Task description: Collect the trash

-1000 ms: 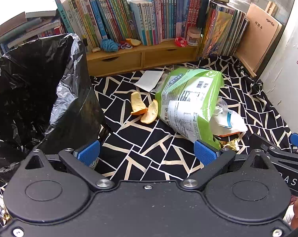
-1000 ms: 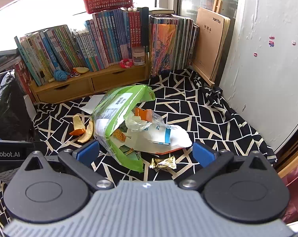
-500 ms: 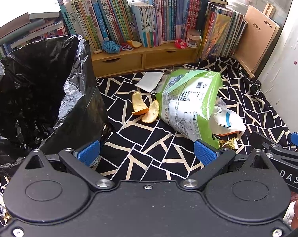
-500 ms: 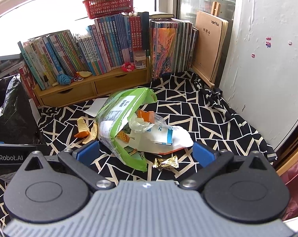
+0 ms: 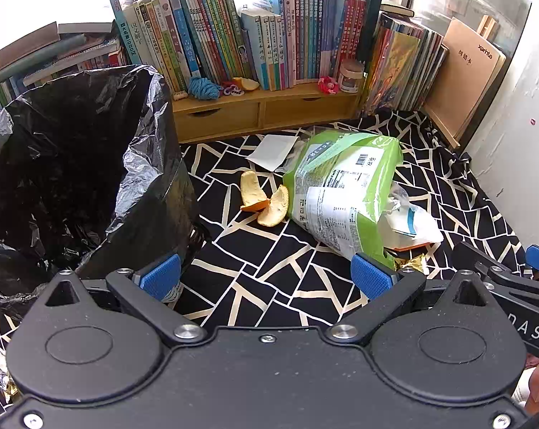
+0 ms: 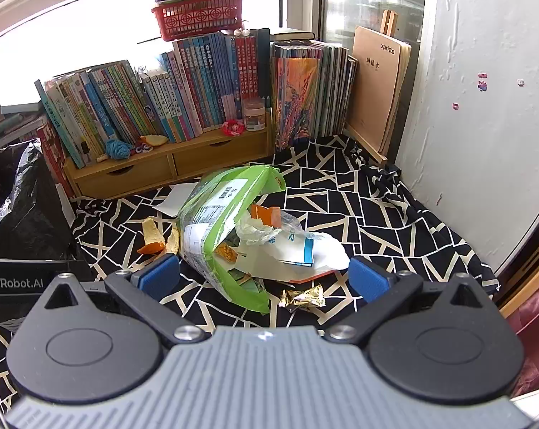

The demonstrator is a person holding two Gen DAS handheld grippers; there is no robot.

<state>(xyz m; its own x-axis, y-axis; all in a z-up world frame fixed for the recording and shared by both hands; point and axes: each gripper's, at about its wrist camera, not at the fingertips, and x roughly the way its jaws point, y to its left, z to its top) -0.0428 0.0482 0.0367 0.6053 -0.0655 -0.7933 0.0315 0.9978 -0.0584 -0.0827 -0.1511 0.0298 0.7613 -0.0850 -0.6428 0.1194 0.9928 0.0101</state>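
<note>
Left gripper (image 5: pixel 265 279): hovering wide open, gripping nothing
Right gripper (image 6: pixel 264 277): gaping wide, empty, facing green bag (image 6: pixel 215 221)
Bin liner (image 5: pixel 73 178): standing open at left

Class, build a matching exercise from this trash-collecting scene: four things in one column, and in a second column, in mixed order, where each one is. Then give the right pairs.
Things:
1. black trash bag
2. orange peels
3. gold wrapper
4. red basket

Places:
A. on top of the row of books
B. on the cloth, close in front of the right gripper
C. standing open at the left, beside the left gripper
D. on the cloth between the trash bag and the green packet

Pairs: 1-C, 2-D, 3-B, 4-A
</note>
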